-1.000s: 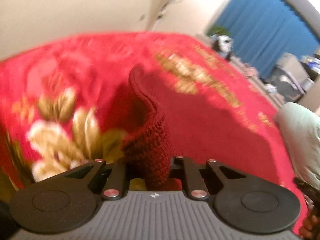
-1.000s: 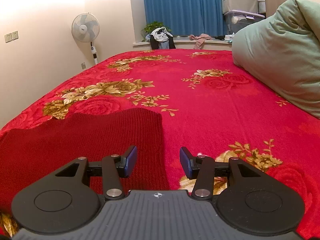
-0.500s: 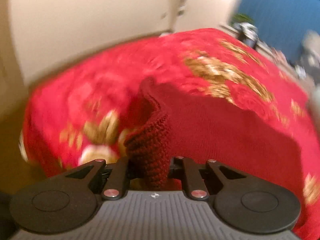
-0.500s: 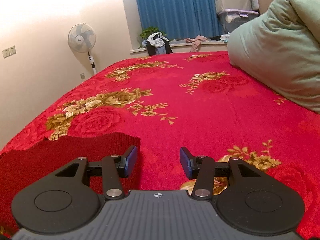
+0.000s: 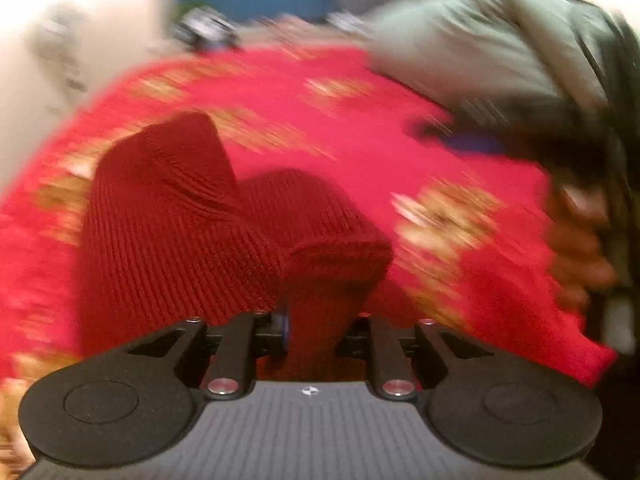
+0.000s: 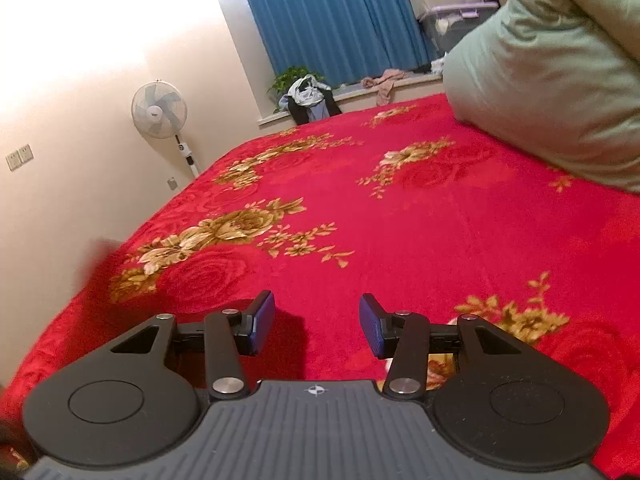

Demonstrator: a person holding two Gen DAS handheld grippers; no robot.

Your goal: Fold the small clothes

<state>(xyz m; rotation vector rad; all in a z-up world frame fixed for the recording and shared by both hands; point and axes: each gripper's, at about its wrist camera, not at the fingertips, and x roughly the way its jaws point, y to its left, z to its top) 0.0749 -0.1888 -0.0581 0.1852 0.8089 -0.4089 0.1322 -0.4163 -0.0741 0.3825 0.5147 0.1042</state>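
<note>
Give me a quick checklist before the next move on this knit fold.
1. Dark red knit garment between the left gripper fingers: ok, jaws opening.
2. Fold laid flat: not ok, knit is humped.
3. Right gripper free: ok, open, nothing between its fingers.
4. Red floral bedspread ahead of right gripper bare: ok.
5. Green pillow apart from garment: ok.
6. Garment edges aligned: cannot tell, left view blurred.

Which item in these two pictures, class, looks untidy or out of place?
The dark red knitted garment lies bunched in a hump on the red floral blanket, not flat, one end between the opening jaws of the left gripper. On the windowsill, clothes sit heaped.
</note>
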